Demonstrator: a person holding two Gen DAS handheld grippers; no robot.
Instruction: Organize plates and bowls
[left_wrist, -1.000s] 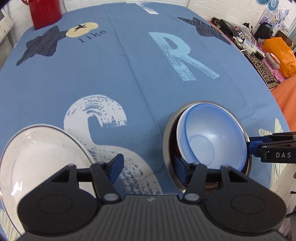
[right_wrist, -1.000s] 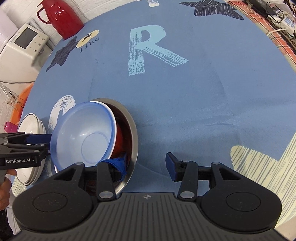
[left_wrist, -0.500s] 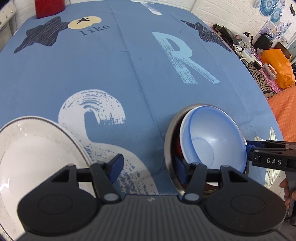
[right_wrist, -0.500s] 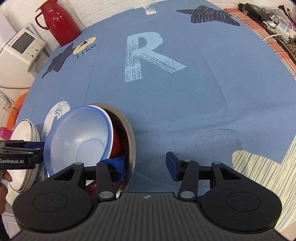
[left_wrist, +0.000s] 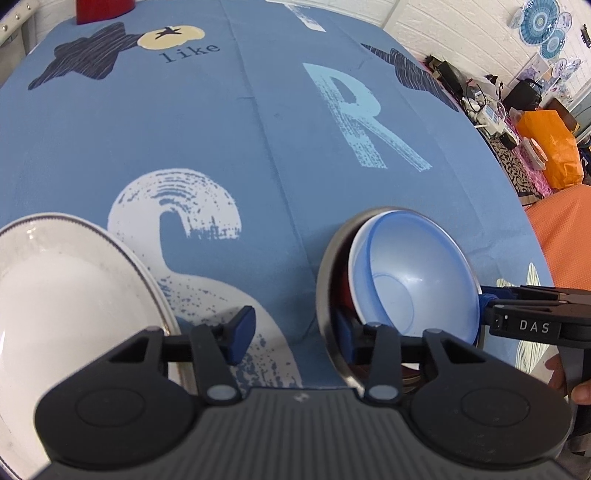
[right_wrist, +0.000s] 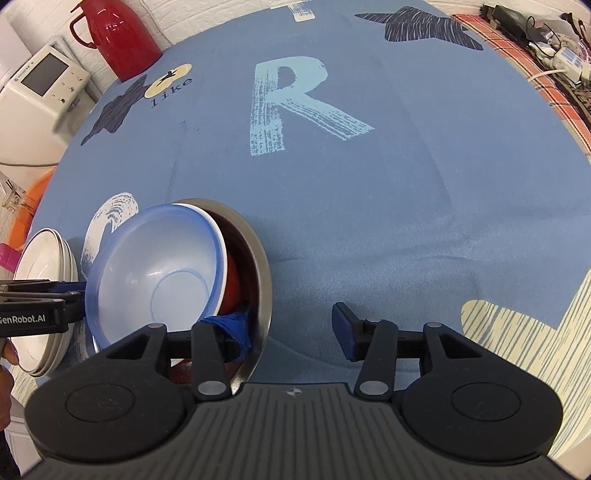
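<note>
Left wrist view: the left gripper (left_wrist: 291, 334) hangs low over the table (left_wrist: 221, 147), which is draped in a blue cloth printed with a pale "R" and a white swirl. Its fingers stand wide apart and hold nothing. The left finger (left_wrist: 240, 334) sits over the cloth just beside the rim of the white ceramic plate with a dark edge line (left_wrist: 66, 295). The right finger reaches inside the wall of the round stainless-steel bowl (left_wrist: 327, 295); whether it touches the metal I cannot tell. A translucent pale blue plastic bowl (left_wrist: 417, 280) lies tilted inside the steel bowl, on top of a white-rimmed bowl and something red beneath.

In the right wrist view, the right gripper (right_wrist: 291, 328) is likewise spread wide, gripping nothing. Its left finger (right_wrist: 231, 326) dips inside the steel bowl, under the edge of the blue bowl, while its other finger is over bare cloth. The two grippers approach the nested bowls from opposite sides. The white plate appears to top a small stack at the table's edge. A red jug (right_wrist: 118, 37) stands at the far edge.
</note>
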